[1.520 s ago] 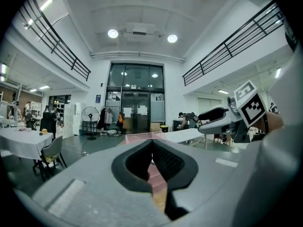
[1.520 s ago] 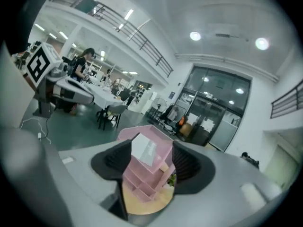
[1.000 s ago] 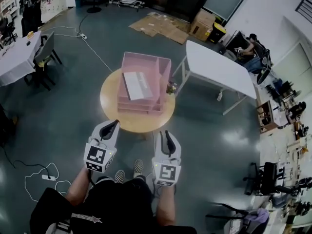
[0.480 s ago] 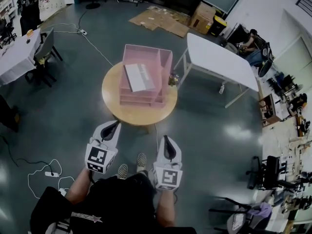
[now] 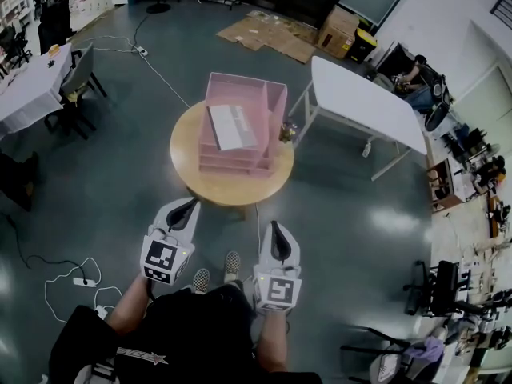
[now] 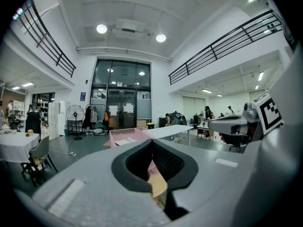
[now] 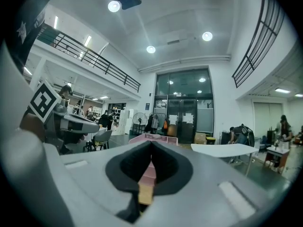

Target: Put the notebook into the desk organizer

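A pink desk organizer [image 5: 240,81] stands on a round wooden table [image 5: 232,192] ahead of me. A pale grey notebook [image 5: 232,126] lies flat in its top tray. Both grippers hang close to my body, well short of the table. The left gripper [image 5: 188,205] is shut and empty, as is the right gripper [image 5: 275,226]. In the left gripper view the jaw tips [image 6: 152,141] meet, and the organizer [image 6: 124,135] shows far beyond them. The right gripper view has its tips [image 7: 151,143] closed together, with the organizer [image 7: 154,138] straight ahead.
A white rectangular table [image 5: 360,102] stands right of the round one. A small jar-like thing [image 5: 286,131] sits beside the organizer. Cables [image 5: 72,282] lie on the floor at left. A cloth-covered table [image 5: 28,90] with a chair is at far left. Flat cardboard [image 5: 272,34] lies beyond.
The right gripper's jaws, slightly apart a second ago, have closed with nothing in them. Both grippers drew a little away from the table.
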The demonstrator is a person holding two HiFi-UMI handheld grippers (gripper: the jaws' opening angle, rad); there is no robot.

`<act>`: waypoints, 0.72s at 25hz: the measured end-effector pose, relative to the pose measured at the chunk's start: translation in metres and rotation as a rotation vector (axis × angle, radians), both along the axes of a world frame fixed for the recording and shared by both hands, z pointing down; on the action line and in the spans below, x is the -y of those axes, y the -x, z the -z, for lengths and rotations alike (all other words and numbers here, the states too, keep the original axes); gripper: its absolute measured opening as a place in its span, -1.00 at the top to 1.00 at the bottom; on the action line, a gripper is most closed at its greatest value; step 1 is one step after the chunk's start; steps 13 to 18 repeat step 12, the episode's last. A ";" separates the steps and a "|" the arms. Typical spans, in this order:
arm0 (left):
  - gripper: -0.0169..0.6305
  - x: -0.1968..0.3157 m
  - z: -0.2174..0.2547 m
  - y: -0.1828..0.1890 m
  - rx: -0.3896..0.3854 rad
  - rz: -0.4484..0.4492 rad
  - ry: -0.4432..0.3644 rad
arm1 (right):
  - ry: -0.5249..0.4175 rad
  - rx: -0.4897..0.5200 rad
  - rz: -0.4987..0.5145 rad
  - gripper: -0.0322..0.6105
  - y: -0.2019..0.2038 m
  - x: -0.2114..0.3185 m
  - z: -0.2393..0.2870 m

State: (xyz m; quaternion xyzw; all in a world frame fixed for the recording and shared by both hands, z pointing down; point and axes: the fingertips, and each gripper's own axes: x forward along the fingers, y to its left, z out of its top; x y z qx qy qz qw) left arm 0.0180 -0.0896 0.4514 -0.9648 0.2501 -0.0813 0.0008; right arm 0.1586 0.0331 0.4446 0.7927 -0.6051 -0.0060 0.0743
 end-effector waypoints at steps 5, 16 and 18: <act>0.91 0.003 0.000 -0.002 0.001 0.005 0.001 | -0.005 -0.010 0.012 0.88 -0.001 0.004 0.001; 0.91 0.000 0.002 -0.004 0.002 0.006 -0.002 | -0.001 -0.016 0.018 0.88 -0.004 0.002 0.006; 0.91 0.000 0.002 -0.004 0.002 0.006 -0.002 | -0.001 -0.016 0.018 0.88 -0.004 0.002 0.006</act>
